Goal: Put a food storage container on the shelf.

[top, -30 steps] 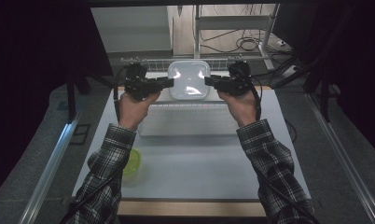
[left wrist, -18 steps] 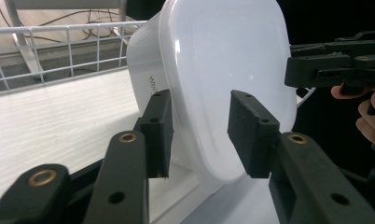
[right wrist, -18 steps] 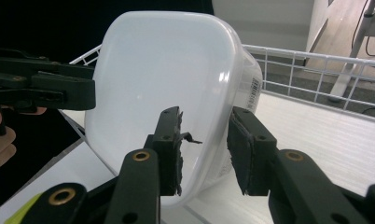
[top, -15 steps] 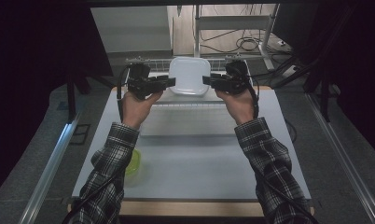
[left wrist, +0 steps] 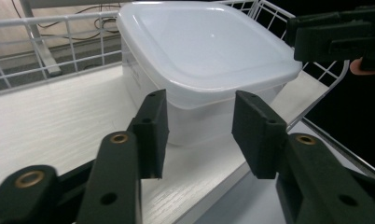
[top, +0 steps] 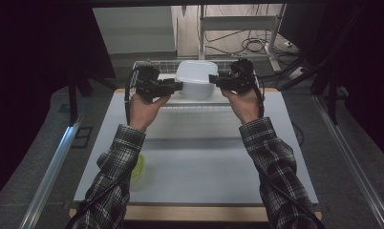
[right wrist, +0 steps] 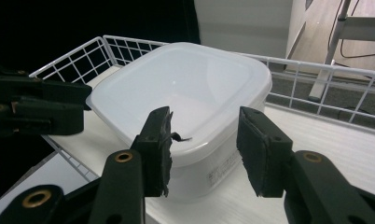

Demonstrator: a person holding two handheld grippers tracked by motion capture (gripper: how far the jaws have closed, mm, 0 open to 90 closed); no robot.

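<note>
A white translucent plastic container with its lid on rests on the white floor of a wire basket at the table's far edge. My left gripper is at its left side and my right gripper at its right side. In the left gripper view the container stands just beyond my open left gripper, with the right gripper across from it. The right gripper view has the container just past my open right gripper, jaws clear of the rim, and the left gripper at the left.
White wire walls ring the basket on its far sides. A yellow-green object lies near the table's front left, partly under the left sleeve. Light grey tabletop stretches between the forearms. Cables and a metal stand lie beyond the table.
Both grippers carried the container away from the person and into the wire basket. They have let go of it, and their jaws now stand open beside it.
</note>
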